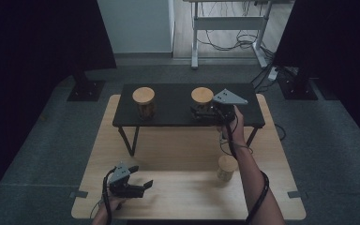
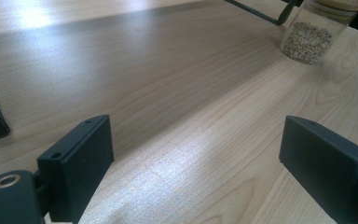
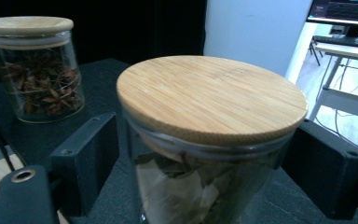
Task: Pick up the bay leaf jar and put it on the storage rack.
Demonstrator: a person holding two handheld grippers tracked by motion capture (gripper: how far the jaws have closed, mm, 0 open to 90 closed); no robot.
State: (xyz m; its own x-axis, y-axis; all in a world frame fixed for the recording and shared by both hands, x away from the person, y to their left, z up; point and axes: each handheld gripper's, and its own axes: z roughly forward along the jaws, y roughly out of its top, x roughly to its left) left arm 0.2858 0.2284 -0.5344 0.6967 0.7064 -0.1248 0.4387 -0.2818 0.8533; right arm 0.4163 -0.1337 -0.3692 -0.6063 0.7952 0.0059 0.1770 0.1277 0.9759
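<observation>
Hovering at the lower left of the high view, the left gripper [image 1: 138, 185] has its jaws spread wide over the bare wooden table [image 1: 178, 154], holding nothing. Right of centre, the right gripper [image 1: 201, 112] reaches onto the black shelf [image 1: 173, 101], its jaws set on either side of the bamboo-lidded leaf jar [image 3: 209, 140], though contact cannot be told. Another jar [image 1: 144, 101] stands at the shelf's left, and a grain jar [image 1: 226, 168] sits on the table at lower right.

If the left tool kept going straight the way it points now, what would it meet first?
Probably the bare wooden table top for a long stretch. The left tool is open and empty, angled low over it. The grain jar stands farther off, right of its line; depth is unclear.
</observation>
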